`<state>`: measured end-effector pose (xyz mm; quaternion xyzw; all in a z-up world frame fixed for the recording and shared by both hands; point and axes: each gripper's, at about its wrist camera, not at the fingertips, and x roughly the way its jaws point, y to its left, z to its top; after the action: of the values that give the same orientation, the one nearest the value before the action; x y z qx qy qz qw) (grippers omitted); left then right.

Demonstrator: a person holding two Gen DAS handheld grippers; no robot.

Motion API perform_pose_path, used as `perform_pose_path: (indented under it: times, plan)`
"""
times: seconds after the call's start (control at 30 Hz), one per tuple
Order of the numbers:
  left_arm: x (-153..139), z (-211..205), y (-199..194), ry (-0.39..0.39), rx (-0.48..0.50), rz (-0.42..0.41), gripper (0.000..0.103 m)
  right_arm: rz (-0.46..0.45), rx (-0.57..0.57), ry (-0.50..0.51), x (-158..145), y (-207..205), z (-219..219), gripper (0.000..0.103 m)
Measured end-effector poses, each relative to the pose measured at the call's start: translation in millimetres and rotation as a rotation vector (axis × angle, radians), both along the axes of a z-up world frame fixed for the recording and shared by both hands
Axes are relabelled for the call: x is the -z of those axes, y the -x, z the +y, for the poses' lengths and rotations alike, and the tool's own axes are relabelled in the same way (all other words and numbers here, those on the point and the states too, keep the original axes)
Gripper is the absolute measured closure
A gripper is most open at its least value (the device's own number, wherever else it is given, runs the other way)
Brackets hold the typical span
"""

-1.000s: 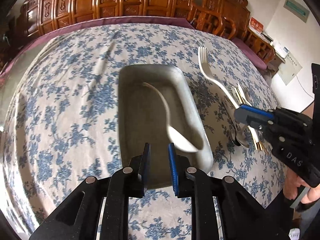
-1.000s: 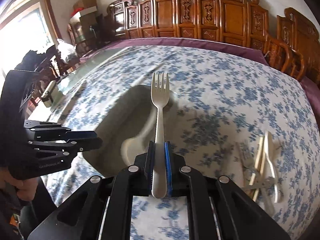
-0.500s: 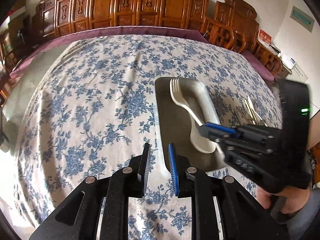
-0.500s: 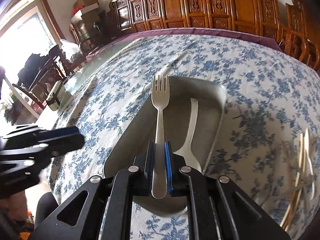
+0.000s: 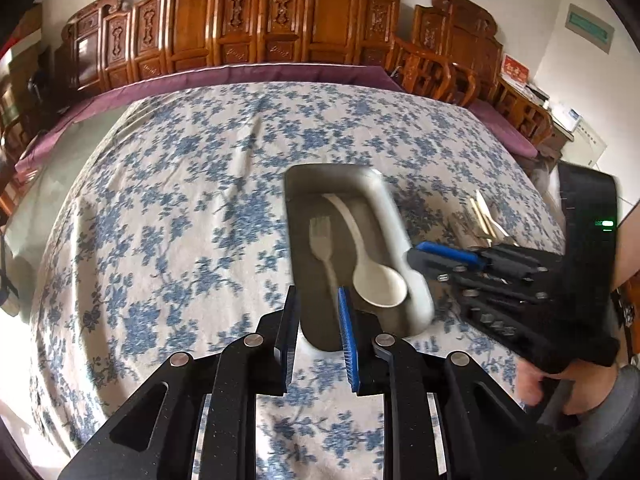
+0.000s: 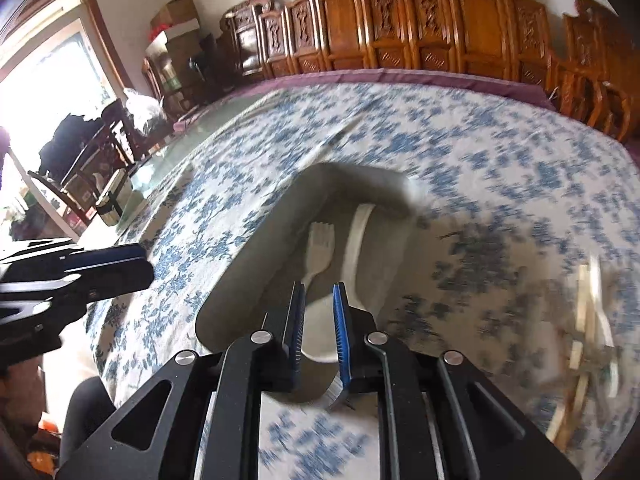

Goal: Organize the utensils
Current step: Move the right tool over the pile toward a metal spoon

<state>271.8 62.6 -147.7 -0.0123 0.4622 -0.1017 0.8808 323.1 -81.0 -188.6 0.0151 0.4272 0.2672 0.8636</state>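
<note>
A white fork (image 5: 323,246) and a white spoon (image 5: 372,268) lie side by side in the grey tray (image 5: 394,232) on the floral-clothed counter (image 5: 168,216). Above its near end, the right gripper (image 6: 318,320) and the left gripper (image 5: 318,332) both gape, holding nothing. More utensils (image 5: 482,220) lie right of the tray.

No readable text, green wall sign (image 5: 591,29) and red card (image 5: 515,74) too blurred to make out
</note>
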Motion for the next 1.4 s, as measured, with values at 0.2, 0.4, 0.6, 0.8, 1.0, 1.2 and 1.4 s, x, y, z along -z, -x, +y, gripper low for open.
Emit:
perform_pose_path:
  times: [0.2, 0.4, 0.6, 0.8, 1.0, 1.2, 1.4]
  plan:
    - [0.8, -33.4, 4.7, 0.018, 0.053, -0.013, 0.079, -0.071, 0.088, 0.039, -20.7, 28.1, -66.0, 0.076]
    - [7.5, -63.9, 9.2, 0.049, 0.092, -0.015, 0.077, -0.084, 0.194, 0.075, -12.4, 51.0, -123.2, 0.055]
    - [20.1, -92.6, 14.1, 0.056, 0.124, -0.006, 0.077, 0.013, 0.235, 0.052, 27.5, 44.9, -143.1, 0.054]
    - [26.6, -104.7, 17.1, 0.050, 0.136, -0.010, 0.073, 0.121, 0.242, 0.004, 58.1, 30.7, -141.0, 0.054]
    - [32.1, -111.7, 16.1, 0.058, 0.144, 0.004, 0.073, 0.198, 0.242, -0.062, 75.4, 19.4, -139.4, 0.053]
    - [35.4, -116.8, 15.3, 0.059, 0.153, 0.008, 0.073, 0.210, 0.241, -0.081, 75.2, 17.1, -135.0, 0.057]
    - [36.4, -124.3, 15.3, 0.052, 0.162, 0.014, 0.072, 0.221, 0.259, -0.067, 75.4, 15.5, -137.0, 0.072]
